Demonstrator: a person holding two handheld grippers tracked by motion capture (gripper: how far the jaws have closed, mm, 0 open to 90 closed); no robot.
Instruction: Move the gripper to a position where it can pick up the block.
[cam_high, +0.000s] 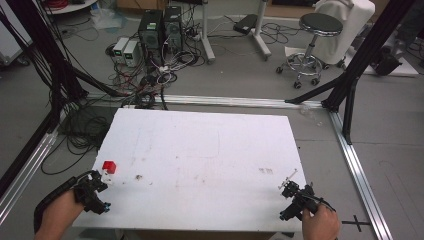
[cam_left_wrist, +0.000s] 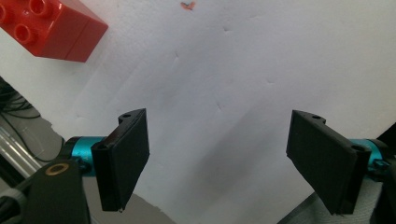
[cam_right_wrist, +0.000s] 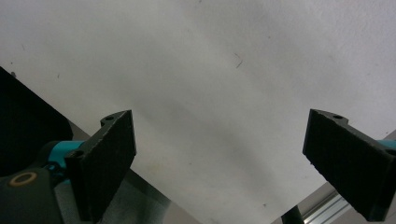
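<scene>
I am taking the red brick (cam_high: 109, 167) as my landmark, because it is the one loose thing on the white surface (cam_high: 210, 150) and the work is clearly about it. It is sitting near the left edge of the surface, studs up.

I am holding the left claw (cam_high: 100, 181) just beside the brick, on the near side of it, and nothing is touching yet. In the left gripper view the left claw (cam_left_wrist: 217, 158) is standing wide open with nothing between the jaws, and the red brick (cam_left_wrist: 49, 28) is lying ahead and off to the upper left, outside the gap. I think I am keeping it open like this to be ready for a grasp; the claw needs turning toward the brick first.

Far to the right of the brick, at the near right corner of the surface, I am resting the right claw (cam_high: 289, 184). In the right gripper view the right claw (cam_right_wrist: 219, 163) is also gaping wide, over bare white surface. I judge it is waiting there so it is not disturbing the left side.
</scene>
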